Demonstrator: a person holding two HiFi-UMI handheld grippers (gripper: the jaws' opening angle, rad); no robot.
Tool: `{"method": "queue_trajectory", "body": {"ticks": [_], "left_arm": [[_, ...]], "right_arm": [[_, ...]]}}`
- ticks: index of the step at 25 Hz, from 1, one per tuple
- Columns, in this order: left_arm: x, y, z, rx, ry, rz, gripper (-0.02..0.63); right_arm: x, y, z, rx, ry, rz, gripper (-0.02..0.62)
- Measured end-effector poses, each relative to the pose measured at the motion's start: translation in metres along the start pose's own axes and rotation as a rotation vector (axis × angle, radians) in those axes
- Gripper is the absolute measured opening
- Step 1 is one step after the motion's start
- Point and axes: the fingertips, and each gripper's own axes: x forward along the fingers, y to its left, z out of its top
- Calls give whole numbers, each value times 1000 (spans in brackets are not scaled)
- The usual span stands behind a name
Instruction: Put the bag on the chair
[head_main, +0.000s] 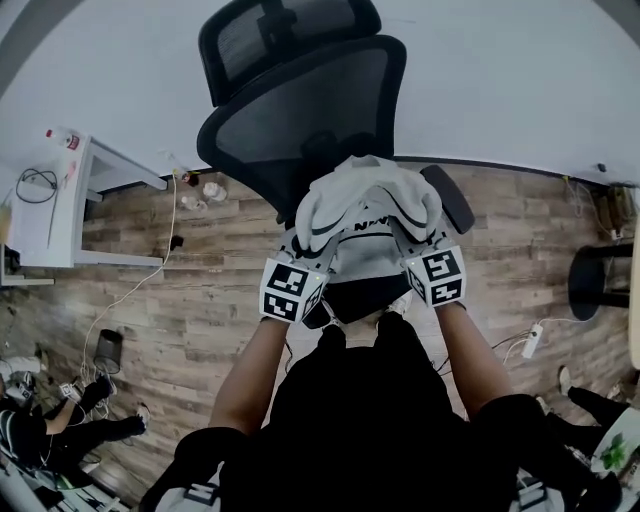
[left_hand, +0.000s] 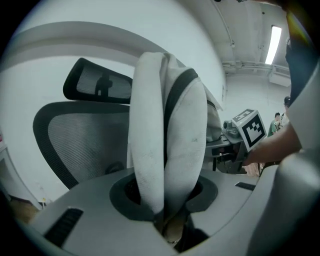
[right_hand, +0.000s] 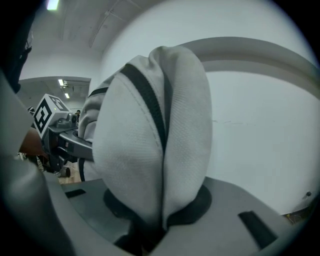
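A white backpack (head_main: 365, 215) with padded, dark-edged shoulder straps hangs just in front of a black mesh office chair (head_main: 300, 110). My left gripper (head_main: 300, 262) is shut on the left strap (left_hand: 167, 135), which folds up between its jaws. My right gripper (head_main: 425, 250) is shut on the right strap (right_hand: 155, 140) in the same way. Both grippers are side by side under the bag's top, over the chair's seat, which the bag and my arms hide. In the left gripper view the chair's backrest (left_hand: 80, 135) and headrest (left_hand: 97, 87) stand behind the strap.
A white desk (head_main: 60, 210) stands at the left with cables on the wooden floor (head_main: 200, 320). A dark round stool (head_main: 600, 280) is at the right. People's legs show at the bottom corners. A white wall (head_main: 520, 80) rises behind the chair.
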Motion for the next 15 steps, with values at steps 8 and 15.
{"method": "queue_trajectory", "body": {"ticks": [8, 15], "left_arm": [[43, 11, -36, -96, 87, 12, 123], [87, 28, -84, -119, 175, 38, 124]], "right_arm": [[37, -20, -45, 8, 85, 85, 120], [79, -33, -97, 22, 166, 148, 120]]}}
